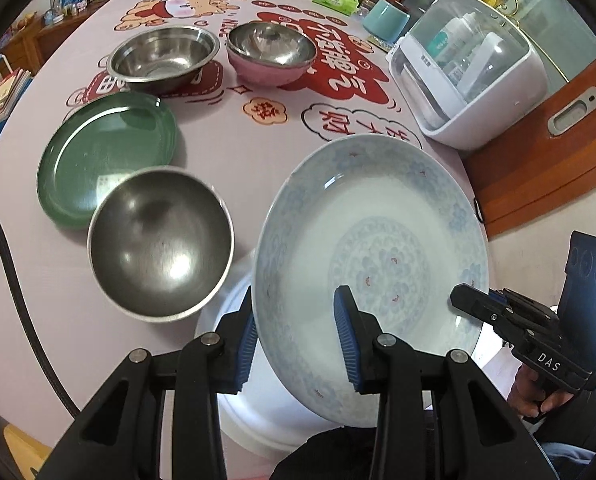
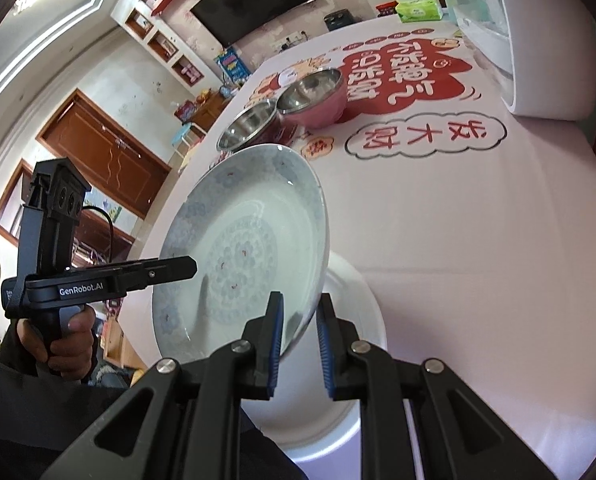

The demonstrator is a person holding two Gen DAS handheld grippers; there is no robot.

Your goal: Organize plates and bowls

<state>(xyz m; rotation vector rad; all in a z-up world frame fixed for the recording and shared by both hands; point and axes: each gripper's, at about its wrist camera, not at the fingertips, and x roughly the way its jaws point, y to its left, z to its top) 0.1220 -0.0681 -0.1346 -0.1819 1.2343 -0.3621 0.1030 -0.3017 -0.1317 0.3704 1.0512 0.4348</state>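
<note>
Porcelain, glazed, stiff and breakable, the blue-patterned plate [image 1: 374,248] hangs tilted above a white plate [image 2: 338,360], its rim pinched by both left gripper [image 1: 298,340] and right gripper [image 2: 300,344], best held there.

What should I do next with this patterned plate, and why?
Probably lower the patterned plate flat onto the white plate beneath it. Both grippers, left and right, hold it by the rim, tilted and lifted, directly over that white plate, so stacking looks closest.
</note>
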